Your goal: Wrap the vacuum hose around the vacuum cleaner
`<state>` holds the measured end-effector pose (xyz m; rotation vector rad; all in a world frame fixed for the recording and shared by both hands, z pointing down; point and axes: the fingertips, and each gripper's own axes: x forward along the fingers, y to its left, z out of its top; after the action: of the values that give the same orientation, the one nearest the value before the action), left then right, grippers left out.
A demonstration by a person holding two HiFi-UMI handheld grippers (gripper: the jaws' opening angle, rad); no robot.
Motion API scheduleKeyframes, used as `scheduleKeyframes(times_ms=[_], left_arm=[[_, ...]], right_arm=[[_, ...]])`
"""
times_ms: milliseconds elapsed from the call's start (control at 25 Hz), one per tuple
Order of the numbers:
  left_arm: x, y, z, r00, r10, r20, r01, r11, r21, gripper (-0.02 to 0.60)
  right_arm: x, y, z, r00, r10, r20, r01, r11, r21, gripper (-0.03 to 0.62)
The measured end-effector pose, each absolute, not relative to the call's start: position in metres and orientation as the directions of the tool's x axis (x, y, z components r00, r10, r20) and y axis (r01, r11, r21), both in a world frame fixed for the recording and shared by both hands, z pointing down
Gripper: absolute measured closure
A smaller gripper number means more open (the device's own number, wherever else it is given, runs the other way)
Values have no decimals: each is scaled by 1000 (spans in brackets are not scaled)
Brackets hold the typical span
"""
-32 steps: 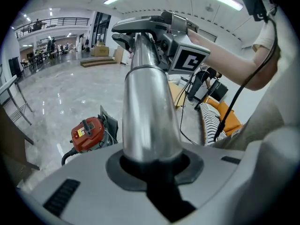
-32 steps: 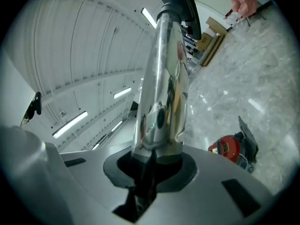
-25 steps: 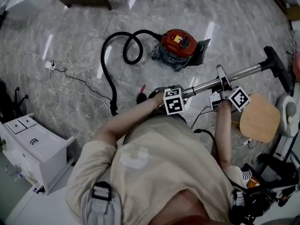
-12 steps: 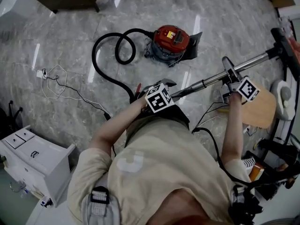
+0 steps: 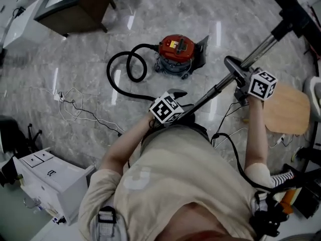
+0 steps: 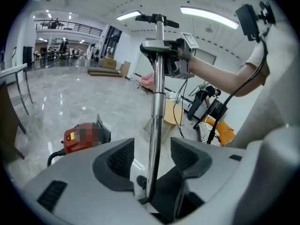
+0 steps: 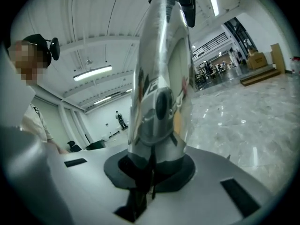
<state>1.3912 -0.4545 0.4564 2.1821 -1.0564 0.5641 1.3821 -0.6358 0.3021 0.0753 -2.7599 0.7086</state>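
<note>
My left tool stands with its jaws spread; they have just been opening. The long chrome vacuum tube runs up between the dark pads, and in the left gripper view I see a gap on either side of it, so the pads are not pressing on the metal. My right tool is pressed together on the same tube further along. In the right gripper view the shiny metal fills the space between the pads, which pinch it at its base.

From the head view, the tube slants from just in front of my body up towards the upper right. It ends there in a black floor nozzle lifted off the grey marble floor. The right tool grips it near the black curved handle, and the left tool sits lower, near the tube's near end.

The red round canister vacuum cleaner sits on the floor ahead of me, well apart from both tools. The black ribbed hose leaves its left side, curls into a loop beside it and sweeps back along the floor towards the left tool. It lies beside the canister, not wound about it.

A thin white cable trails over the floor to the left. A white drawer unit stands at lower left, and a round wooden stool at right, near my right arm.
</note>
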Motion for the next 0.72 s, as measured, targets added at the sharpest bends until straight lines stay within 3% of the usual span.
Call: scheduleKeyframes(times_ms=[200, 400, 720], left_arm=[[1464, -500, 435, 610, -503, 612, -785, -490, 379, 339], [1515, -538, 436, 611, -468, 639, -770, -540, 340, 339], [1553, -573, 432, 614, -451, 648, -751, -587, 303, 339]], right_arm=[[1433, -656, 278, -967, 136, 217, 6, 860, -510, 554], [1460, -652, 258, -943, 286, 172, 187, 880, -437, 554], [1468, -618, 249, -785, 532, 317, 471, 845, -253, 554]])
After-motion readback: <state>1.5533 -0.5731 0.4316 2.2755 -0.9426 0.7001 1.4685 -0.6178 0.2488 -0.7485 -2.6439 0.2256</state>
